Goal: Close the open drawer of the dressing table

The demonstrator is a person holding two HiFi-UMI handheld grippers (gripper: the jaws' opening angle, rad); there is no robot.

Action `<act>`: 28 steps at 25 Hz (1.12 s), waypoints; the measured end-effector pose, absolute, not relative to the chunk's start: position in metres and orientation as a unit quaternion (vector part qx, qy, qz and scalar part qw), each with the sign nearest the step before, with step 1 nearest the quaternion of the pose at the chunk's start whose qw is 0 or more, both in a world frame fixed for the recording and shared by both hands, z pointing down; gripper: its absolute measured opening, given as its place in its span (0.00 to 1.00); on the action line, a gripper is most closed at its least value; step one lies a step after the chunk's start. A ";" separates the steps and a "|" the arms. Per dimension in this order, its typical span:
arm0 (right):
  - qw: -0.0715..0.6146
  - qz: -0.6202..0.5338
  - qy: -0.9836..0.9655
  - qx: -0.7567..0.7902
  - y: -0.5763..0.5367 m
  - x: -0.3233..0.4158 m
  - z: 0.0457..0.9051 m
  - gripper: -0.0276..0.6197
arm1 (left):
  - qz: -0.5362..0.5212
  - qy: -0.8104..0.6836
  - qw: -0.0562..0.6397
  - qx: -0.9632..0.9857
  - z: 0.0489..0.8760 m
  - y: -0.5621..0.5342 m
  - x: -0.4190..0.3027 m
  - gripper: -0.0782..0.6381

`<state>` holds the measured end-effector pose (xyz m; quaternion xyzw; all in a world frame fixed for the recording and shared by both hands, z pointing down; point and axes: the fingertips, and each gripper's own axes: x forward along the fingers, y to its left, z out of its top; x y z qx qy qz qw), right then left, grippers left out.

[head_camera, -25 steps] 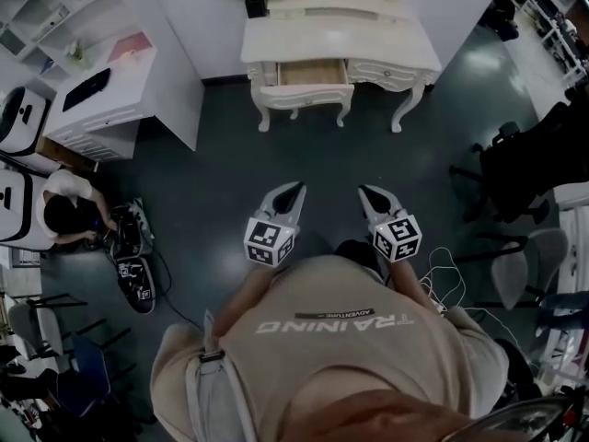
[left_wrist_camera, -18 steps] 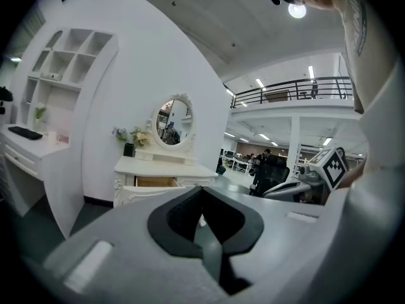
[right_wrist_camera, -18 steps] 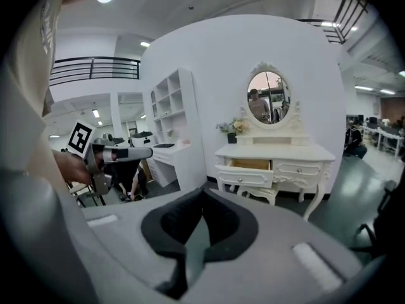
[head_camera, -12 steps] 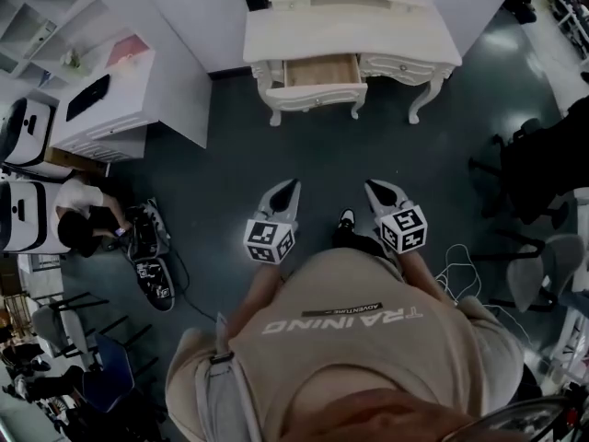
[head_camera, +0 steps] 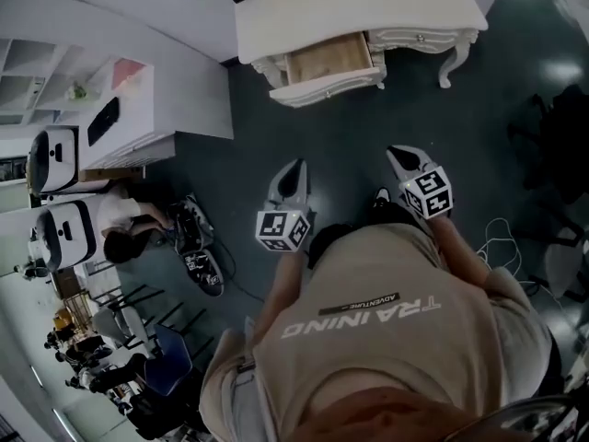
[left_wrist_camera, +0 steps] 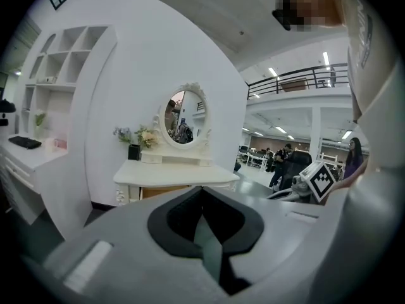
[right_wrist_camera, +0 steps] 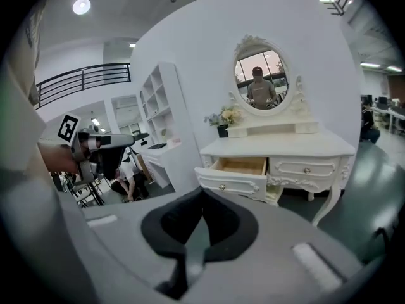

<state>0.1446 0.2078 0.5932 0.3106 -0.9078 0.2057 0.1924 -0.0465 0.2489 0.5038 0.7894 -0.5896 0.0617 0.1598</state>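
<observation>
Drawer [head_camera: 329,60] of dressing table [head_camera: 368,3] open, nothing done yet. Left gripper [head_camera: 295,167] & right gripper [head_camera: 398,153] — jaws together, empty, well apart from it.

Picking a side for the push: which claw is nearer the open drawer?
Left, narrowly. The left claw hangs straight in front of the open drawer; the right claw sits off past its right end. Both are well short of it.
</observation>
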 end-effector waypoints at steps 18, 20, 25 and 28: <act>0.208 0.215 -0.884 0.360 0.082 0.060 0.595 0.05 | 0.051 -0.527 0.158 0.834 0.531 0.086 -0.111 0.11; 0.207 0.206 -0.876 0.384 0.053 0.049 0.590 0.05 | 0.052 -0.509 0.156 0.845 0.535 0.066 -0.123 0.11; 0.214 0.210 -0.847 0.439 0.005 0.034 0.589 0.05 | 0.058 -0.491 0.185 0.849 0.566 0.034 -0.167 0.11; 0.227 0.225 -0.832 0.453 -0.004 0.030 0.596 0.05 | 0.056 -0.492 0.210 0.843 0.584 0.014 -0.188 0.11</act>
